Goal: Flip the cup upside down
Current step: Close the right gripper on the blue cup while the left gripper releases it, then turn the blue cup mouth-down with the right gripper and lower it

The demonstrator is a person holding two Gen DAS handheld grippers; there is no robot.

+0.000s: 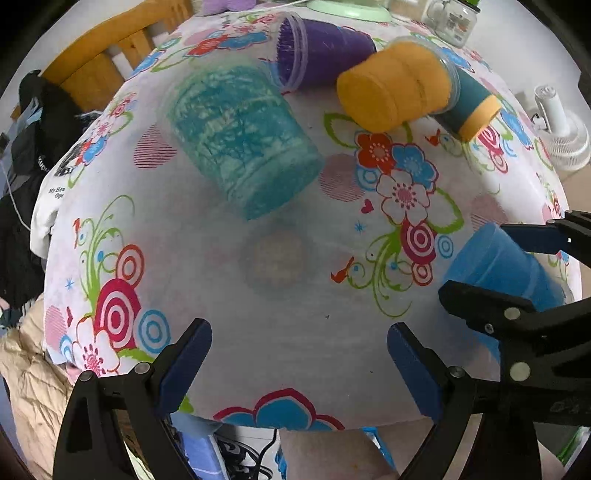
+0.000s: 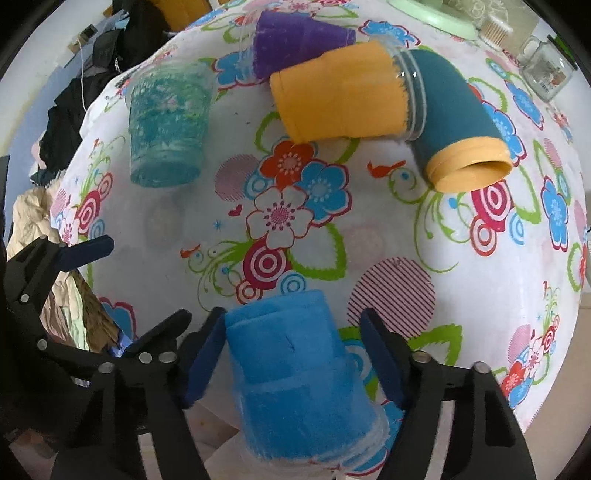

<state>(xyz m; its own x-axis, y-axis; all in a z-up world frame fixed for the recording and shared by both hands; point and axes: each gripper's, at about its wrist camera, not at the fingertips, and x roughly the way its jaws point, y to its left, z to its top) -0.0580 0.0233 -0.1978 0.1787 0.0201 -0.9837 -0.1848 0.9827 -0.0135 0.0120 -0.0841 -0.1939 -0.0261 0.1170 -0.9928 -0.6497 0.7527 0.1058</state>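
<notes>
A blue felt-covered cup (image 2: 295,373) stands upside down on the flowered tablecloth near the front edge, its wide rim down. My right gripper (image 2: 293,354) is open, one finger on each side of the cup with gaps to it. In the left wrist view the same blue cup (image 1: 498,266) sits at the right between the right gripper's fingers (image 1: 480,306). My left gripper (image 1: 299,369) is open and empty above bare cloth near the front edge.
A teal patterned cup (image 1: 240,136) stands upside down further back. A purple cup (image 1: 321,51), an orange cup (image 1: 391,88) and a dark teal cup with an orange rim (image 2: 458,122) lie on their sides at the back. A glass jar (image 2: 546,70) and a green plate (image 2: 432,14) sit far back.
</notes>
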